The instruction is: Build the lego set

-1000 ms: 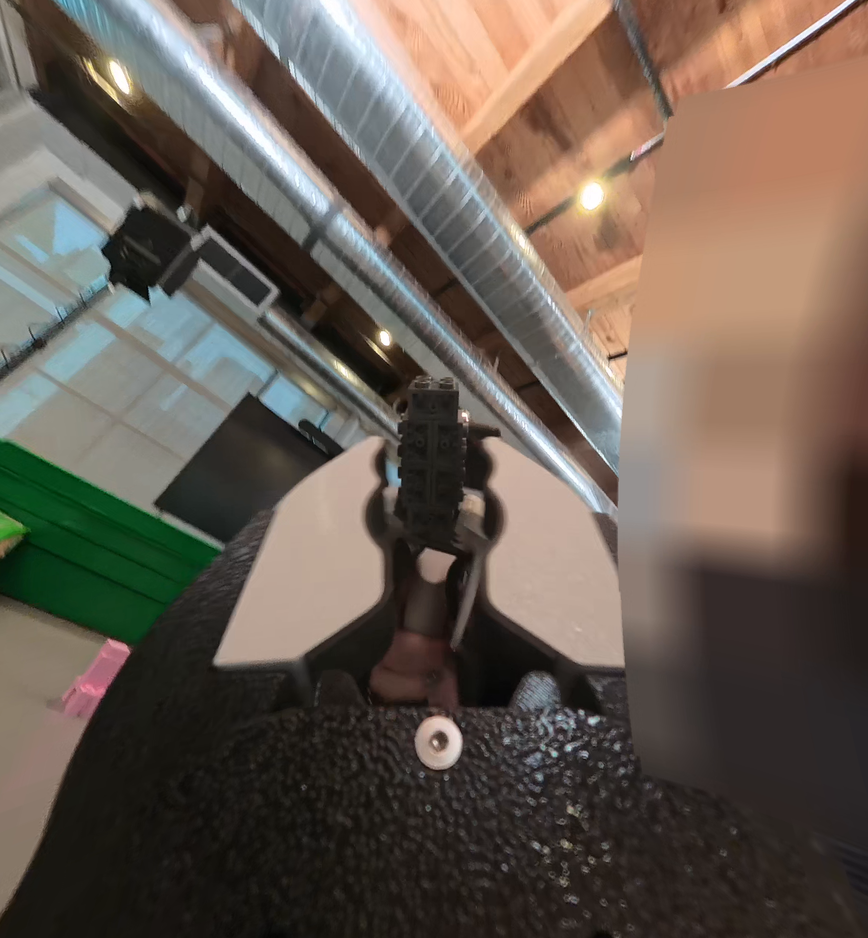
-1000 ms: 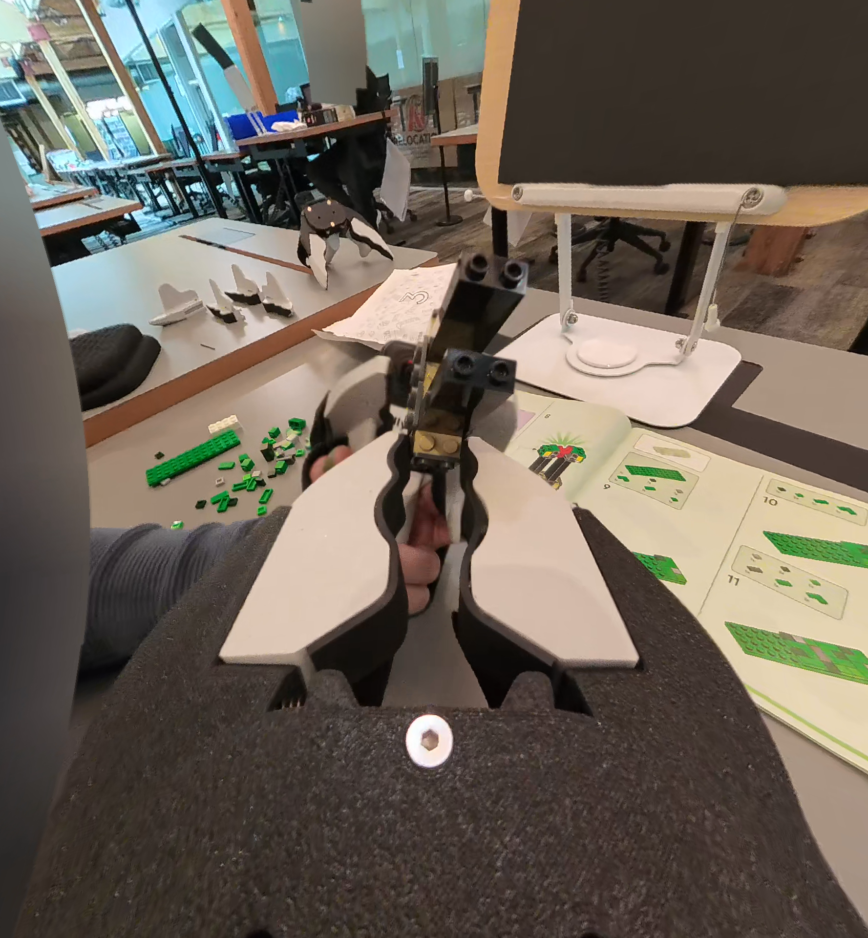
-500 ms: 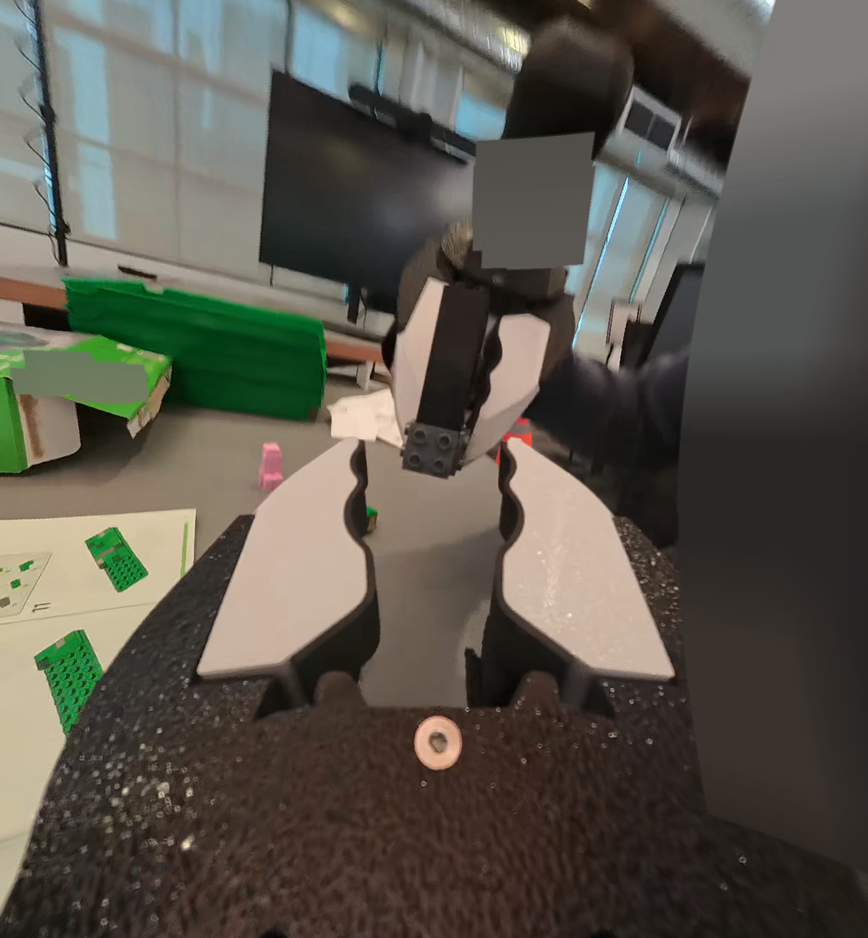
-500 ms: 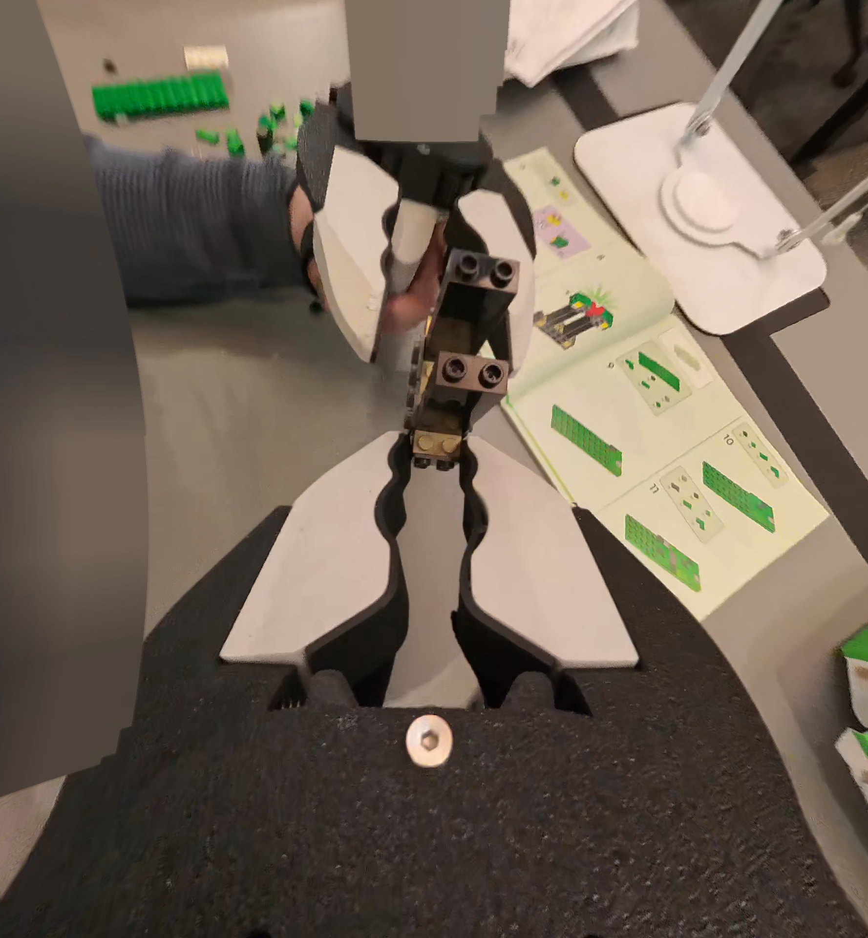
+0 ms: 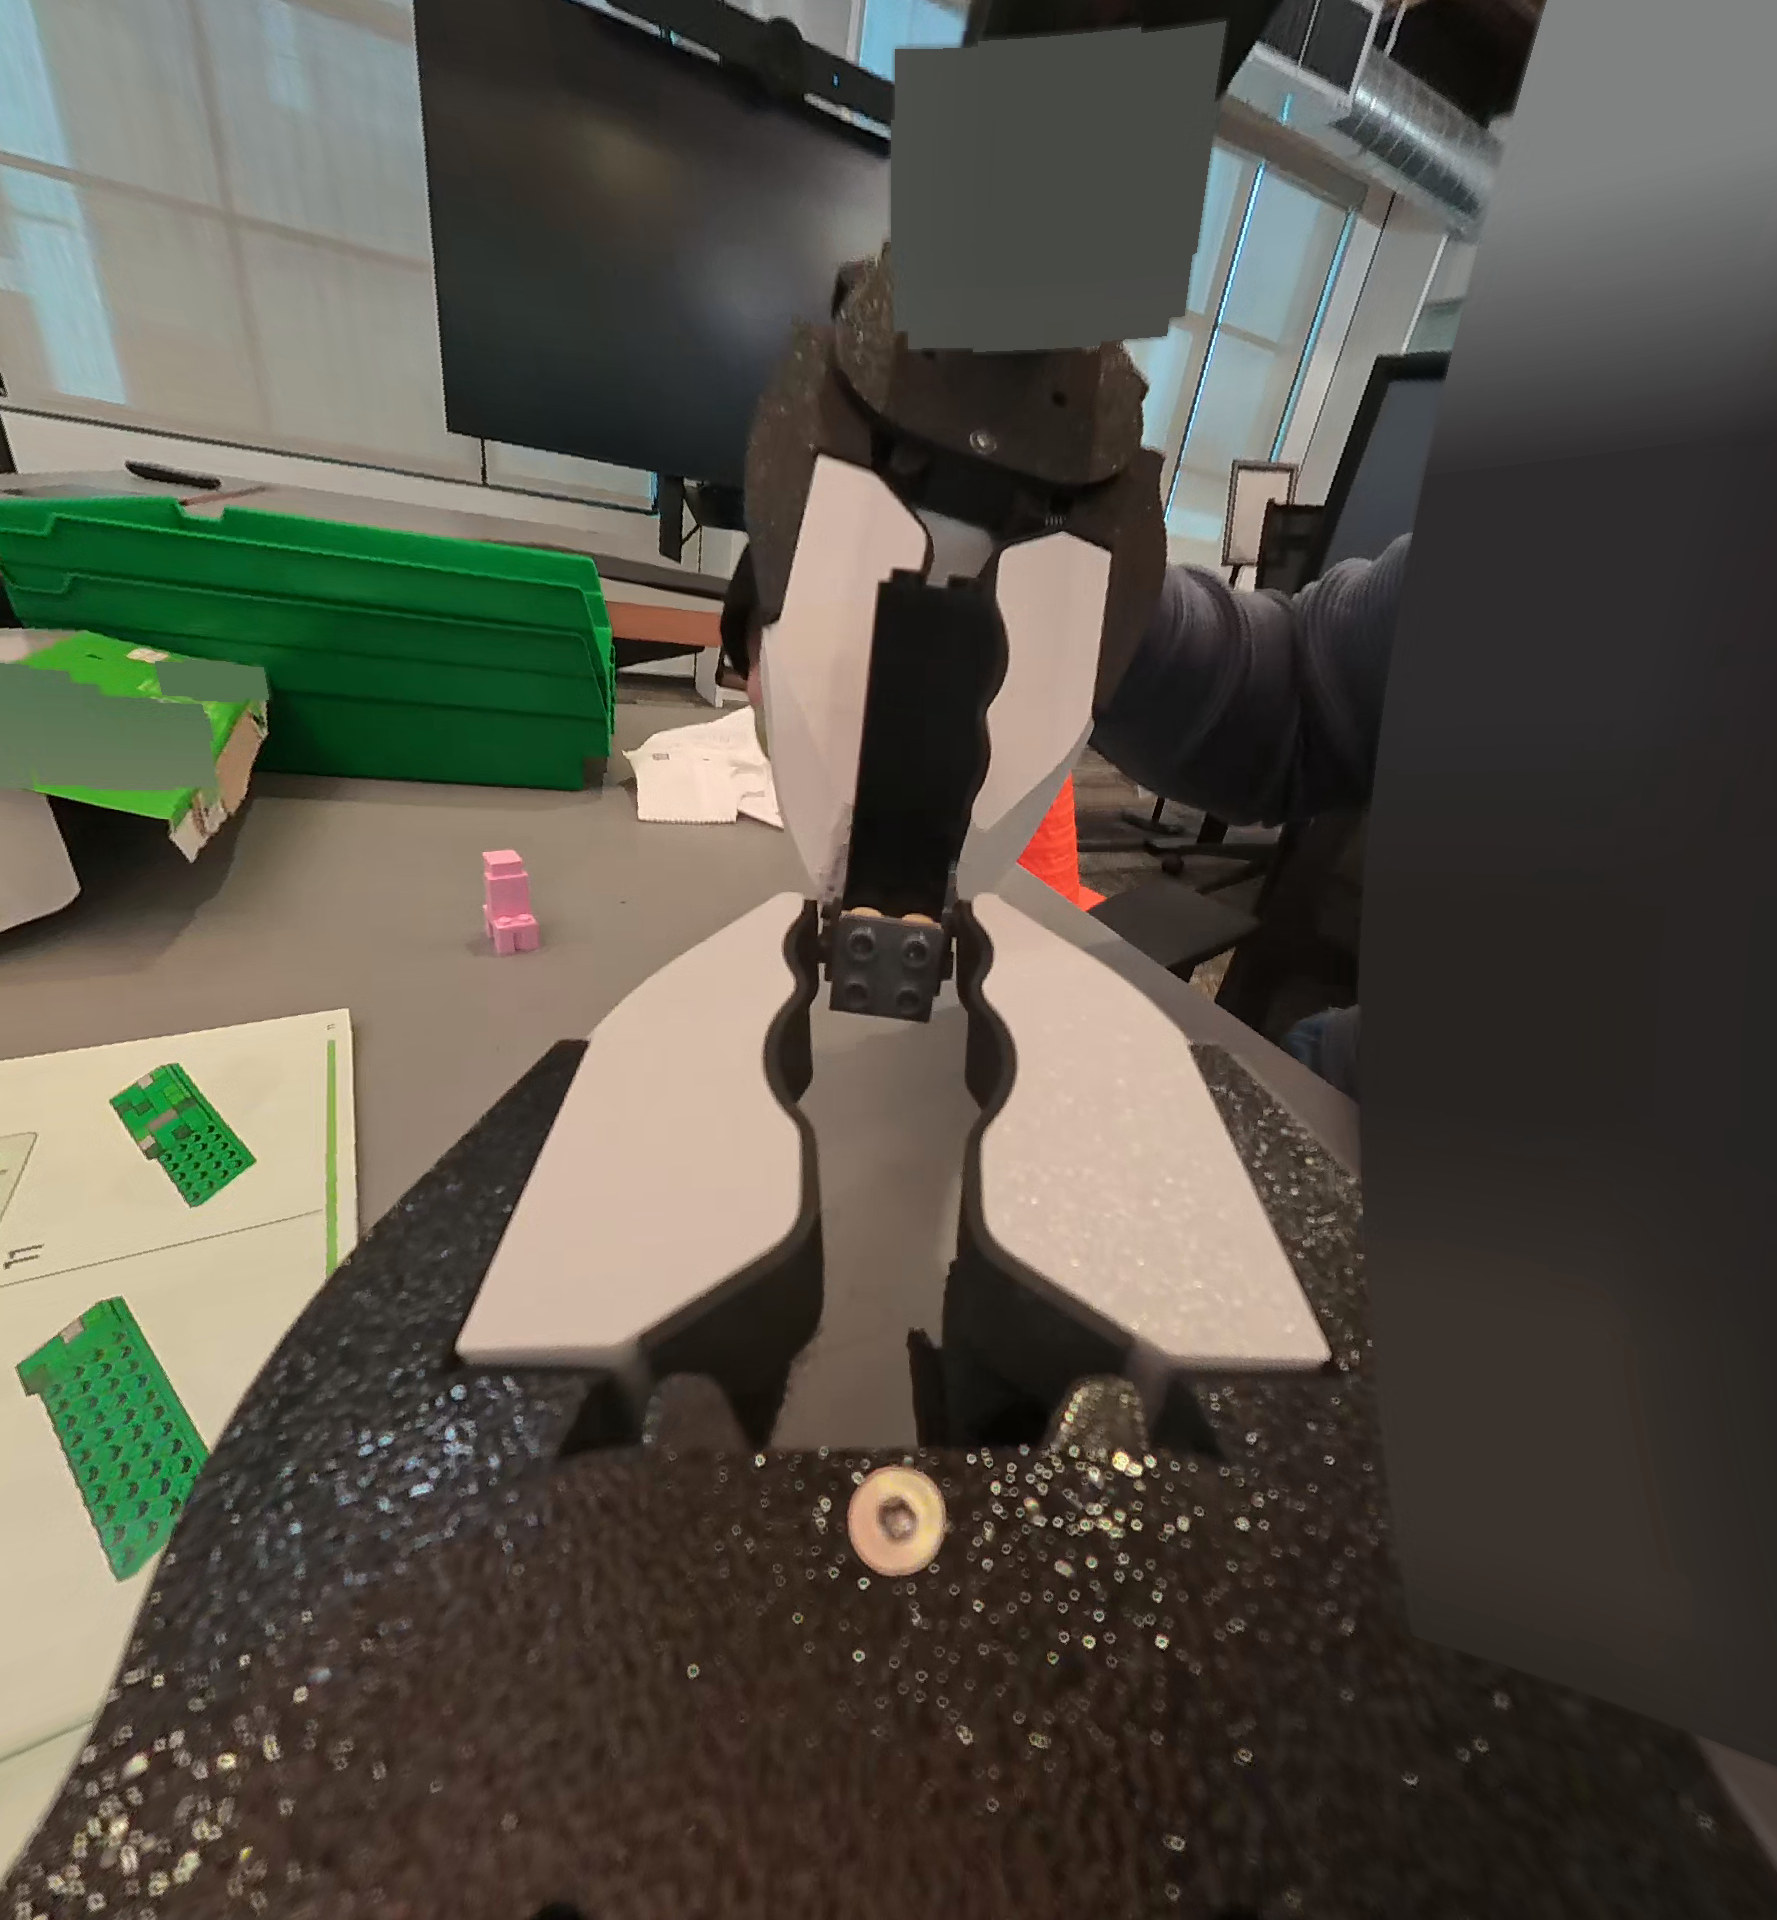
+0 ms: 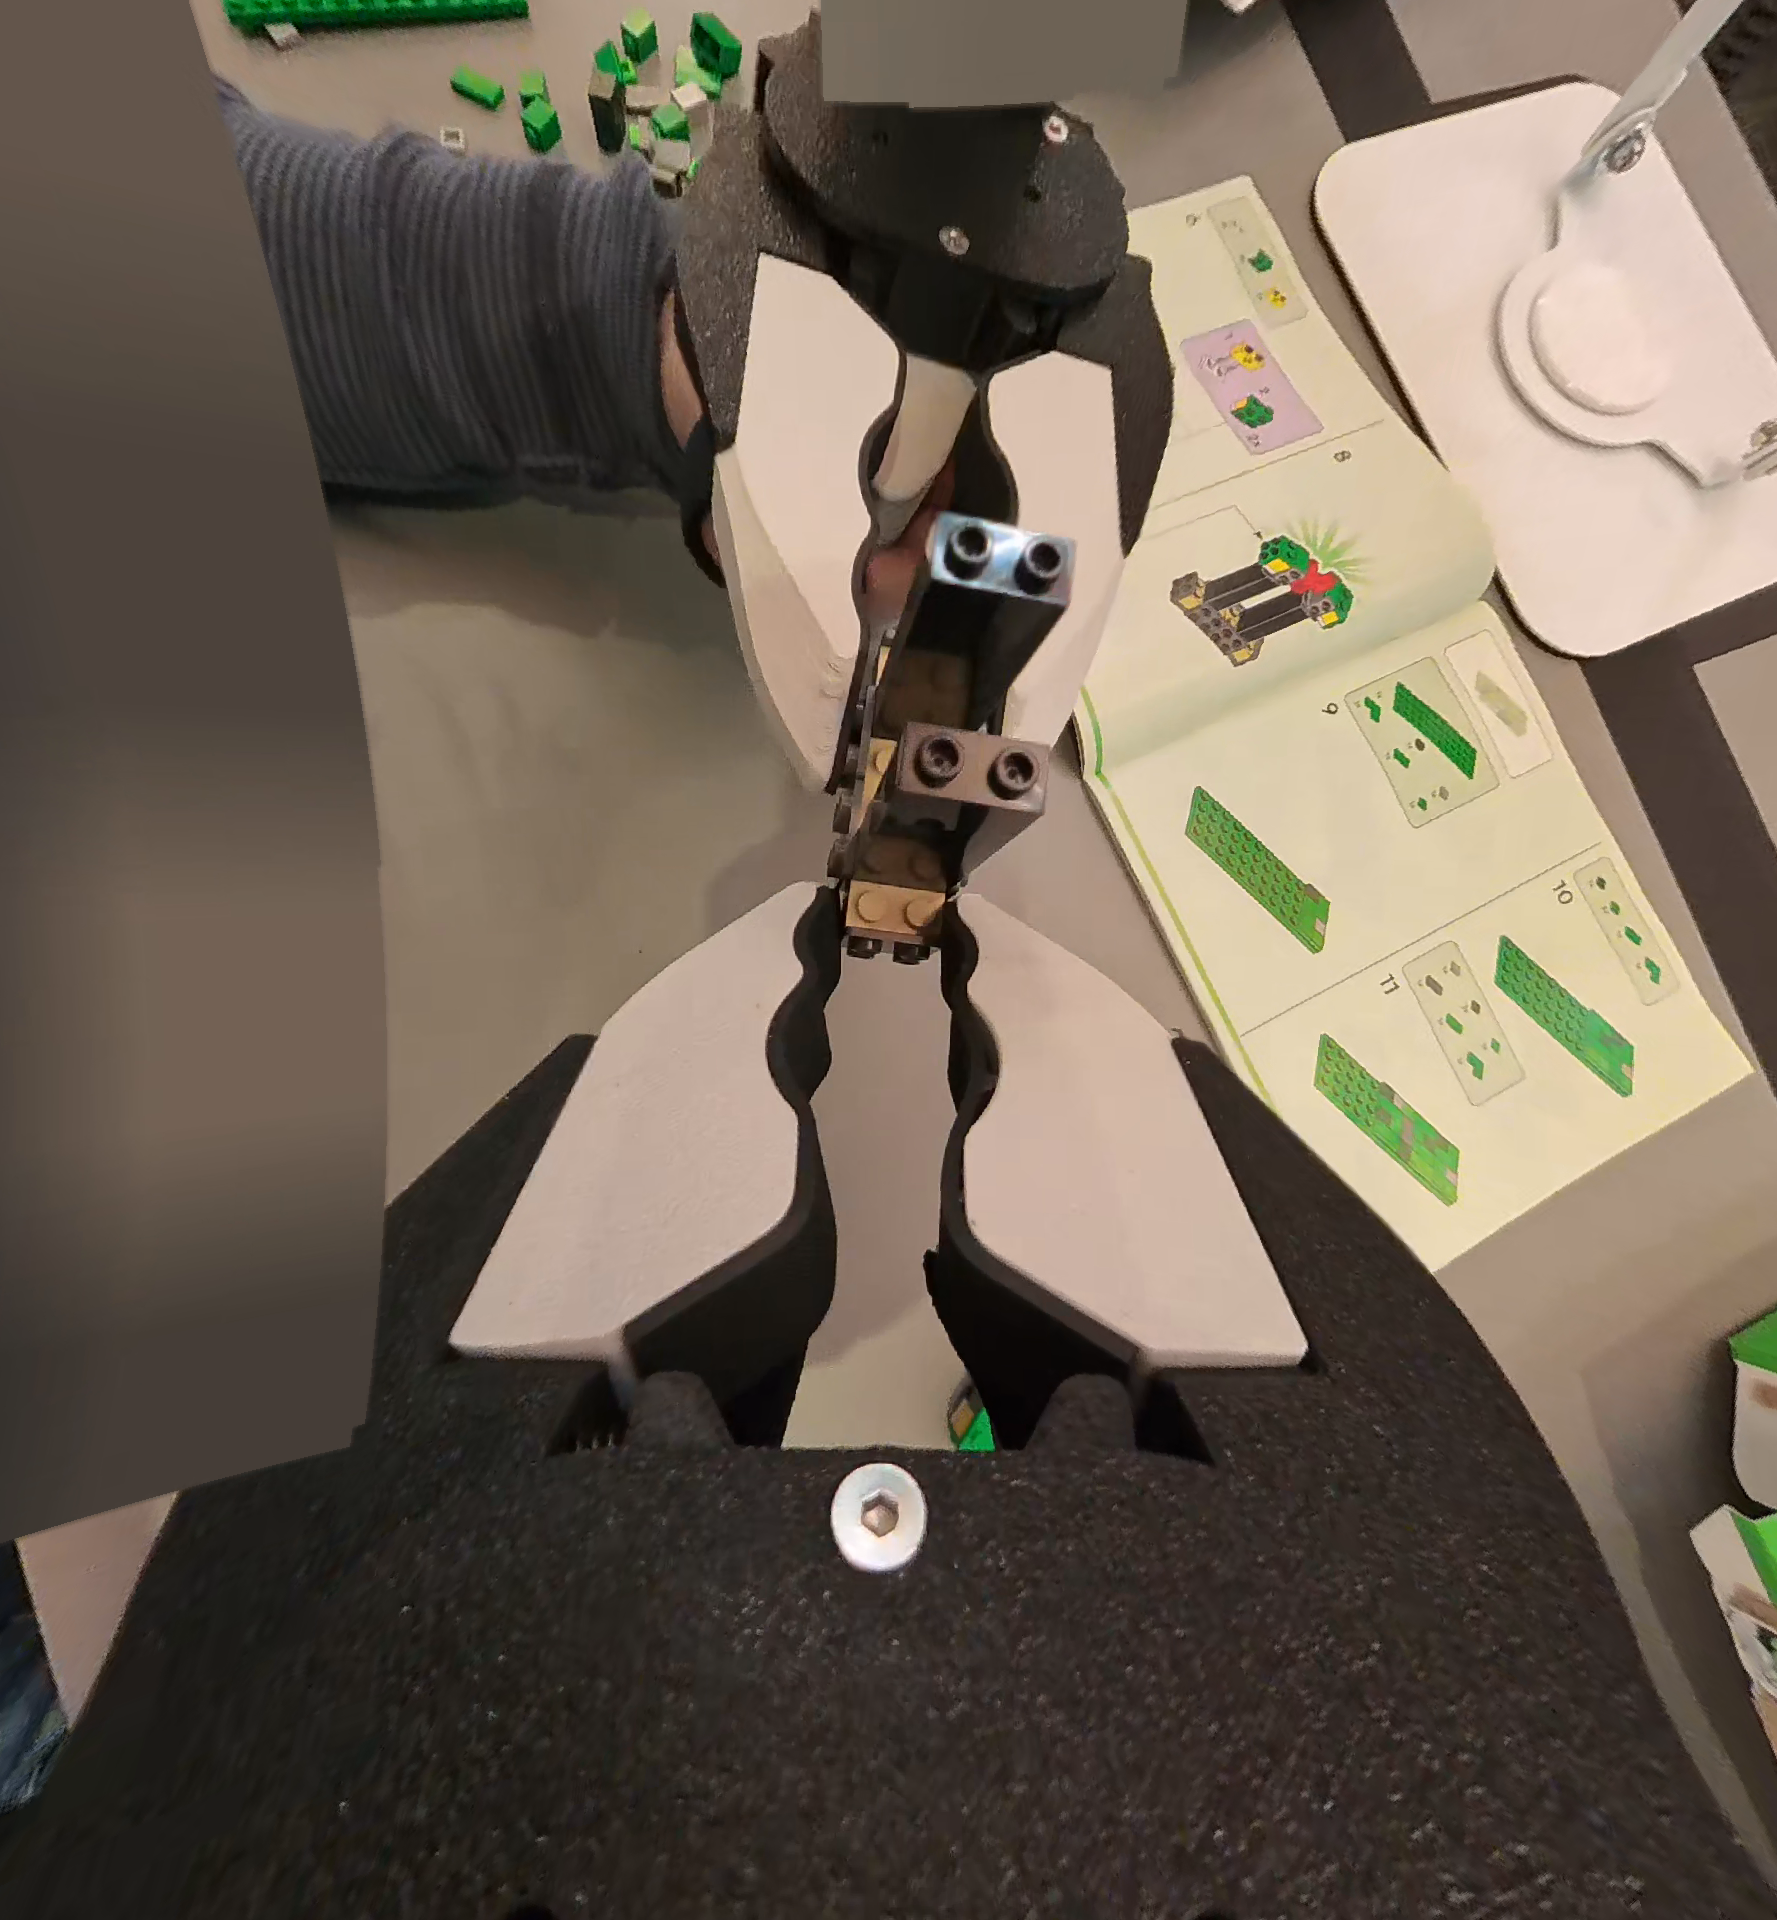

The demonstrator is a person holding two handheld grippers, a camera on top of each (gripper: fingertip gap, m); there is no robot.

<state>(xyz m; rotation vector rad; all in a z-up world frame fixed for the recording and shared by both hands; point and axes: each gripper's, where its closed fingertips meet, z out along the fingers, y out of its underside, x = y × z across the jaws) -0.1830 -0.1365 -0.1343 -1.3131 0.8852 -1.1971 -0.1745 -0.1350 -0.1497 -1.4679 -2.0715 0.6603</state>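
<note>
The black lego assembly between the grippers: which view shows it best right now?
The right wrist view: the black lego assembly shows along its length, with two studded black bricks, a tan plate and a toothed edge. The left wrist view gives only a dark flat side and one studded end, with the far gripper's fingers covering the rest.

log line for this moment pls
left gripper: shut on black brick lego assembly | right gripper: shut on it | above grey table

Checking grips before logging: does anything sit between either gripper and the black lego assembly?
Nothing visible does. The left gripper and right gripper each clamp one end of the black lego assembly directly, with their tips facing each other.
</note>
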